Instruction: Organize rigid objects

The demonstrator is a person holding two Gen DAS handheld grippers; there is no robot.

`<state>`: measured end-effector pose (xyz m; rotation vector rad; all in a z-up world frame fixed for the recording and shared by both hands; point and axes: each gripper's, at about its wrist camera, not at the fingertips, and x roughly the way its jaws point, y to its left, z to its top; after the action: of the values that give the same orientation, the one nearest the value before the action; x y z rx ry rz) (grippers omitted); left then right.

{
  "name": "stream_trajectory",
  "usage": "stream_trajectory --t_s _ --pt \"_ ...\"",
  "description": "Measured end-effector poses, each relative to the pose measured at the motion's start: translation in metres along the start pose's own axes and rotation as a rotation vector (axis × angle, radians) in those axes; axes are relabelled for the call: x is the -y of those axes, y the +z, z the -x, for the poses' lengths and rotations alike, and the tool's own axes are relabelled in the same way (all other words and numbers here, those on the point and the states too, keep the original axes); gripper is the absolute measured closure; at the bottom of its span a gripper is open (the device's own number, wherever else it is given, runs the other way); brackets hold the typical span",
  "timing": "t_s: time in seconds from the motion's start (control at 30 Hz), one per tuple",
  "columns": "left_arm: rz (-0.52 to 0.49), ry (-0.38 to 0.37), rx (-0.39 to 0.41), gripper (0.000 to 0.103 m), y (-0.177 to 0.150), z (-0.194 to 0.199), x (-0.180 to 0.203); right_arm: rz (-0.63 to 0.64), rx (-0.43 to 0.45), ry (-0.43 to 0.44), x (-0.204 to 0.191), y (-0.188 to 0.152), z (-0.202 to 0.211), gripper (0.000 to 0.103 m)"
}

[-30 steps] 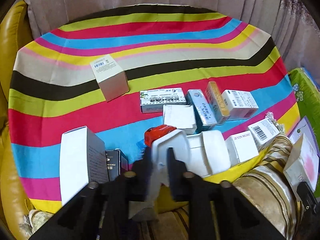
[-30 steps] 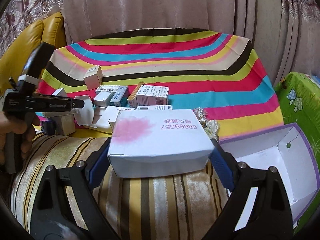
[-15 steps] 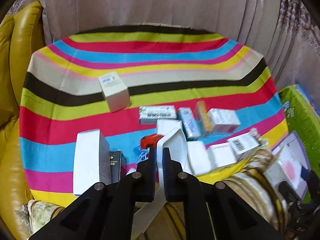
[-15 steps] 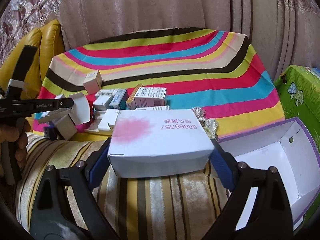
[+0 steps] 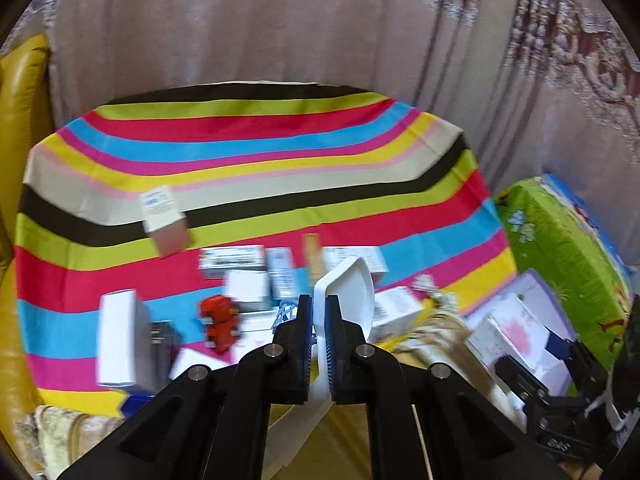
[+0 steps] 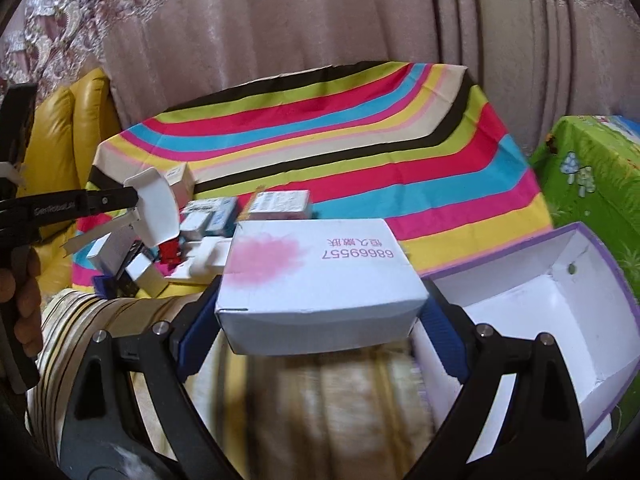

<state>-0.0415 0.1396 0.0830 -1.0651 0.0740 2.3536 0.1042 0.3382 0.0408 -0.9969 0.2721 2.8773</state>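
Hidden or unclear: your left view is motion-blurred; print on the small boxes (image 5: 256, 276) mid-worktop cannot be read. The lower end of the white plastic piece (image 5: 352, 292) is hidden behind your left tongs.
Left tongs (image 5: 319, 320): closed tight on the white plastic piece, a thin, smooth, curved shell held clear above the worktop at the left of the scene.
Right tongs (image 6: 320, 312): jaws wide, blue ribbed pads pressed on both ends of the white carton (image 6: 320, 280); you hold it near, above the striped cushion (image 6: 304, 408).
White carton: matt card, rectangular, pink blot and pink print on top.
Open box (image 6: 560, 308): white inside, purple rim, at the right, just beside the carton; its right end is cut off.
Other items: a red toy car (image 5: 218, 322) and a tall white box (image 5: 118, 340) on the near left of the worktop.
Worktop (image 5: 260, 152): covered in a cloth of bright curved stripes.
Room: pinkish pleated curtain (image 5: 280, 20) behind; yellow leather seat (image 6: 76, 120) at left; green printed surface (image 6: 592, 176) at right.
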Motion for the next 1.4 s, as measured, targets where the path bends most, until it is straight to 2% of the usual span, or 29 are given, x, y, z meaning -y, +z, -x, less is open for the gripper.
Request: stream_trajectory --t_s 0.17,0.37,0.57,0.7,0.8,0.97,1.4 --pt "-0.074 -0.103 -0.033 0.096 0.002 -0.016 0.058 -0.044 -0.012 -0.091 0.037 0.001 0.009 0.010" --pt "-0.182 -0.210 -0.108 0.096 -0.001 -0.048 0.139 -0.119 -0.079 -0.245 0.105 -0.013 0.013 0.010" --pt "-0.264 -0.254 -0.210 0.096 -0.007 -0.086 0.205 -0.139 -0.162 -0.364 0.149 -0.033 0.007 0.010" --pt "-0.267 -0.269 -0.313 0.097 -0.020 -0.120 0.233 -0.131 -0.219 -0.411 0.167 -0.043 -0.002 0.010" --pt "-0.252 -0.274 -0.370 0.097 -0.033 -0.141 0.243 -0.122 -0.243 -0.441 0.174 -0.049 -0.006 0.010" --pt "-0.259 -0.250 -0.427 0.097 -0.054 -0.163 0.250 -0.111 -0.282 -0.436 0.176 -0.059 -0.014 0.010" --pt "-0.207 -0.229 -0.413 0.096 -0.051 -0.167 0.240 -0.122 -0.313 -0.411 0.176 -0.069 -0.024 0.010"
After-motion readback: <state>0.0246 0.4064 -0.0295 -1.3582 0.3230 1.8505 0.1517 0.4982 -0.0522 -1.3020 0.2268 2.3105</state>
